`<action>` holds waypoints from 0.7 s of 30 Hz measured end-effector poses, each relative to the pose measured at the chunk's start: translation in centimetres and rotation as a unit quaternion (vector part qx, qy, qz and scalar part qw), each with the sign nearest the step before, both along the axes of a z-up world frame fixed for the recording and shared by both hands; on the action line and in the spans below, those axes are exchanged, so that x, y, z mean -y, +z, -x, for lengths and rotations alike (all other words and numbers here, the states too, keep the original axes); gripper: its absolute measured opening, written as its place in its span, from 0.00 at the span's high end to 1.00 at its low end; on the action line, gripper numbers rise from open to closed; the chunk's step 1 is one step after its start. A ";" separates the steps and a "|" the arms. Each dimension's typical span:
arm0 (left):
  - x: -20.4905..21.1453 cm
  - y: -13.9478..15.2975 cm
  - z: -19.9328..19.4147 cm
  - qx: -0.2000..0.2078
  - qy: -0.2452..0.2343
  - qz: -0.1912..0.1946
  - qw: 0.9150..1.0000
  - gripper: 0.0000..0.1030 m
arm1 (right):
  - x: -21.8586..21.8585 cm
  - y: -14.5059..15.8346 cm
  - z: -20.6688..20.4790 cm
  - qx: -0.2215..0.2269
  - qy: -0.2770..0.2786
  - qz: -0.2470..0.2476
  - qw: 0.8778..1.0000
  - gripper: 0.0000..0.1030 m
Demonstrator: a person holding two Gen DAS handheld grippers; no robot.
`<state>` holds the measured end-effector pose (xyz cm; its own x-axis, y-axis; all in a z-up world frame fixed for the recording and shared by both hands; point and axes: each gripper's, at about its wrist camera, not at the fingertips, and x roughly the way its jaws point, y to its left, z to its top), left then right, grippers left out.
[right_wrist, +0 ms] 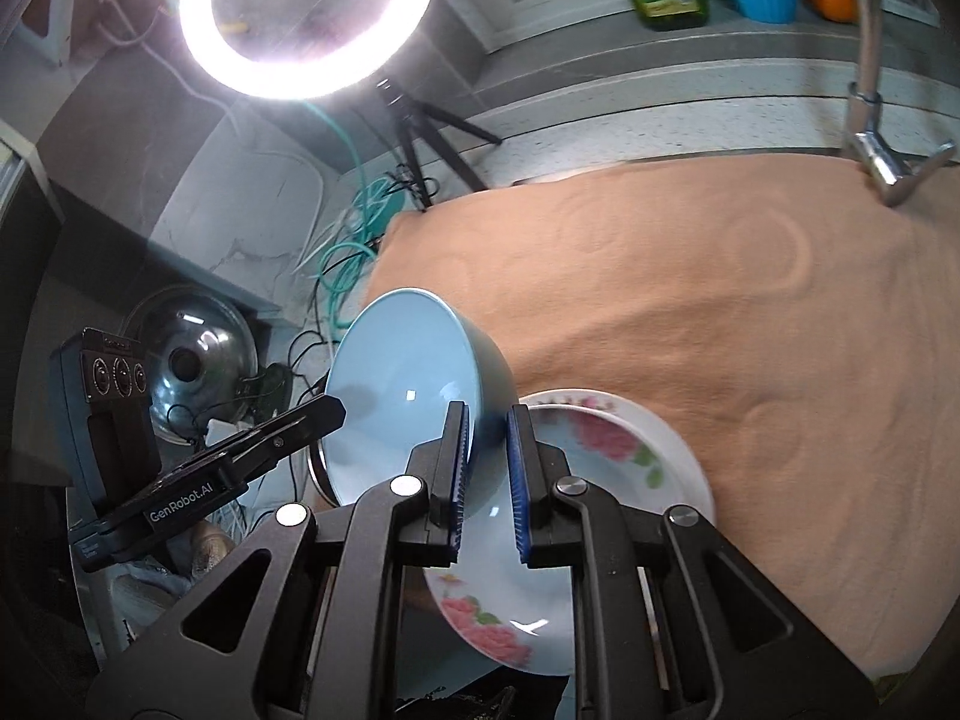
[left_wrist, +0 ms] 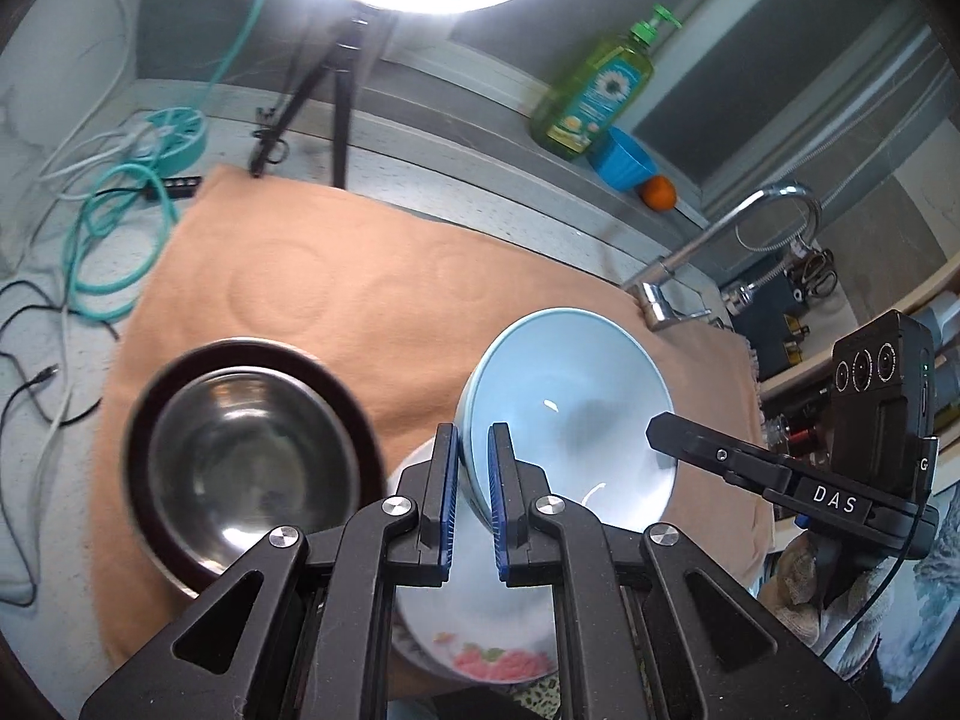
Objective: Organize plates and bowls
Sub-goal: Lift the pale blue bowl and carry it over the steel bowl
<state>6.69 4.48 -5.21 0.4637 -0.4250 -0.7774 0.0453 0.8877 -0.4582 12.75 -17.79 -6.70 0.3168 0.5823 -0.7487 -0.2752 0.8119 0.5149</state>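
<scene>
Left wrist view: left gripper (left_wrist: 474, 462) and right gripper (right_wrist: 486, 450) each apparently clamp the blue bowl's (left_wrist: 570, 396) rim.

Readable in white on the right gripper (left_wrist: 834, 501) seen from the left wrist: "DAS", plus a lone "G" on the edge of its black camera block (left_wrist: 879, 396). Printed in white on the left gripper (right_wrist: 180, 510) seen from the right wrist: "GenRobot.AI". Label on the green soap bottle (left_wrist: 594, 93) too blurred to read.
</scene>
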 end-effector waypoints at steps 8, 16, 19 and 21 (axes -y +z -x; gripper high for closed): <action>-4.6 -0.2 1.2 -0.001 0.047 -0.004 0.999 0.92 | -5.5 -0.6 -0.3 -0.006 0.037 0.002 0.999 0.88; -8.3 -2.0 1.5 -0.020 0.082 -0.008 0.996 0.92 | -9.9 -2.0 -0.8 -0.013 0.064 0.020 0.998 0.88; -9.1 -2.6 1.5 -0.027 0.088 -0.012 0.996 0.92 | -11.1 -2.8 -1.0 -0.018 0.070 0.026 0.997 0.88; -9.6 -2.9 1.4 -0.031 0.092 -0.014 0.995 0.92 | -11.9 -3.4 -1.2 -0.022 0.075 0.033 0.996 0.88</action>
